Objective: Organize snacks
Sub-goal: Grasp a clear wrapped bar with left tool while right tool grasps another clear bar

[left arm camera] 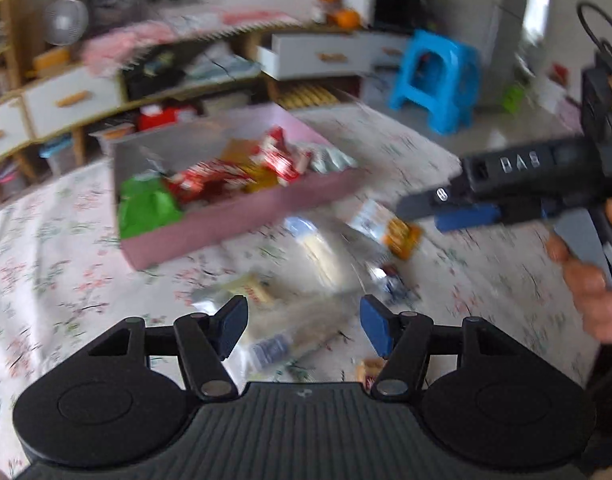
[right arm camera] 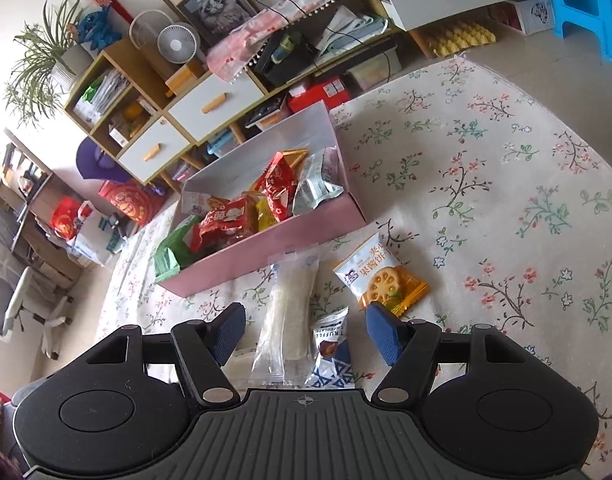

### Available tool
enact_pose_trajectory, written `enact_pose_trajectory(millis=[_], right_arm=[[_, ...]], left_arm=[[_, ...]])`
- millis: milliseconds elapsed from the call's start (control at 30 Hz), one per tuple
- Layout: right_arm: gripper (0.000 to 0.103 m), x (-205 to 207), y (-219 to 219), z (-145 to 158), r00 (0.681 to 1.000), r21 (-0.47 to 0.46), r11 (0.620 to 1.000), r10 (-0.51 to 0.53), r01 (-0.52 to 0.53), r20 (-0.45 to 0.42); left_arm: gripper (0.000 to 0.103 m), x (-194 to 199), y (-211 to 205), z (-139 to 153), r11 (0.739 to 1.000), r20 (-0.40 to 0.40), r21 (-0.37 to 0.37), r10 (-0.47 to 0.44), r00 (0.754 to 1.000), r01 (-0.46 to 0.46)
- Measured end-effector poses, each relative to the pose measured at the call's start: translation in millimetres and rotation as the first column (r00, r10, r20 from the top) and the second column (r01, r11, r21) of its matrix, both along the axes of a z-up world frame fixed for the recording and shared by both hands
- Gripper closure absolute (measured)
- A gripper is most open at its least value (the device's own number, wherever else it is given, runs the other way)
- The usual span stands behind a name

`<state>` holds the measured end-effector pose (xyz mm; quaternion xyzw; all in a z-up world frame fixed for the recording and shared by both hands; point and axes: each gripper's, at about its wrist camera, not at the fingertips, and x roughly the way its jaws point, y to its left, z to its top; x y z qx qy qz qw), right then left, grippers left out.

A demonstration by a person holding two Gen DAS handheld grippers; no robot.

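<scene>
Left gripper [left arm camera: 302, 326]: jaws apart, nothing pinched, hanging over blurred packets on the flowered cloth [right arm camera: 506, 184].
Right gripper [right arm camera: 304, 334]: jaws wide, empty, straddling a clear packet [right arm camera: 284, 320] and a truffle packet [right arm camera: 332, 354].
Biscuit packet [right arm camera: 380, 276]: flat on the cloth, just beyond the right fingertip.
Pink box [right arm camera: 266, 256]: behind the loose packets, filled with red, green and silver snacks.

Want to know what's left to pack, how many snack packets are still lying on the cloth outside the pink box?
3 clearly: clear long packet, truffle packet, orange biscuit packet. More may hide beneath the grippers.
</scene>
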<state>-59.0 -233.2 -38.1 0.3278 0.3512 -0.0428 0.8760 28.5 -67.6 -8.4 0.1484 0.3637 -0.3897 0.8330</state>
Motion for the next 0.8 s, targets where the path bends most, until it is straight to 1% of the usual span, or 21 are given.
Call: enact_pose_trajectory(millis=[67,133,167,233,333,400,433,500,567,633,700,733,800], right_arm=[[0.035,1,0,0,1.0,-0.005,1.0,0.003,-0.003,0.001],[0.035,2,1,-1,1.0,0.001,1.0,0.008,-0.008,0.004],[0.035,3,0,-1,1.0,0.009,1.0,0.008,-0.008,0.004],[0.035,6,0,-2,1.0,0.028,1.0,0.007,-0.007,0.005],[0.035,12,5,0,1.0,0.016,1.0,0.025,-0.025,0.003],[0.035,16,8,1,0.999,-0.006,0.999,0.041,-0.041,0.007],[0.035,18,10,2,0.999,-0.015,0.999,0.046,-0.046,0.008],[0.035,21,12,1,0.999,-0.016,0.998,0.053,-0.053,0.006],[0.035,25,14,-2,0.998,-0.018,0.998,0.057,-0.057,0.0],[0.035,28,17,-6,0.998,-0.041,0.997,0.059,-0.059,-0.005],[0.035,30,22,-8,0.998,-0.086,0.995,0.056,-0.057,-0.009],[0.035,32,24,-9,0.999,-0.109,0.993,0.053,-0.054,-0.01],[0.035,34,25,-11,0.998,-0.115,0.992,0.057,-0.057,-0.006]], left_arm=[[0.048,5,-3,-3,0.999,-0.009,0.022,-0.033,0.999,0.034],[0.048,7,-5,-3,0.997,-0.014,0.028,-0.078,0.997,0.078],[0.047,7,-6,-4,0.994,-0.02,0.034,-0.102,0.995,0.102],[0.042,8,-11,-6,0.988,-0.028,0.059,-0.145,0.989,0.146],[0.036,11,-17,-10,0.968,-0.044,0.086,-0.233,0.971,0.236],[0.035,13,-22,-15,0.953,-0.041,0.133,-0.271,0.962,0.274],[0.034,14,-23,-17,0.946,-0.027,0.163,-0.279,0.96,0.28],[0.028,15,-26,-21,0.933,-0.014,0.211,-0.295,0.956,0.291],[0.028,17,-29,-24,0.922,-0.013,0.241,-0.31,0.951,0.304],[0.029,16,-31,-29,0.91,-0.016,0.278,-0.317,0.948,0.309],[0.035,14,-35,-38,0.889,0.016,0.336,-0.334,0.942,0.31],[0.036,10,-36,-40,0.883,0.038,0.355,-0.343,0.939,0.308],[0.046,3,-35,-41,0.879,0.059,0.358,-0.358,0.932,0.315]])
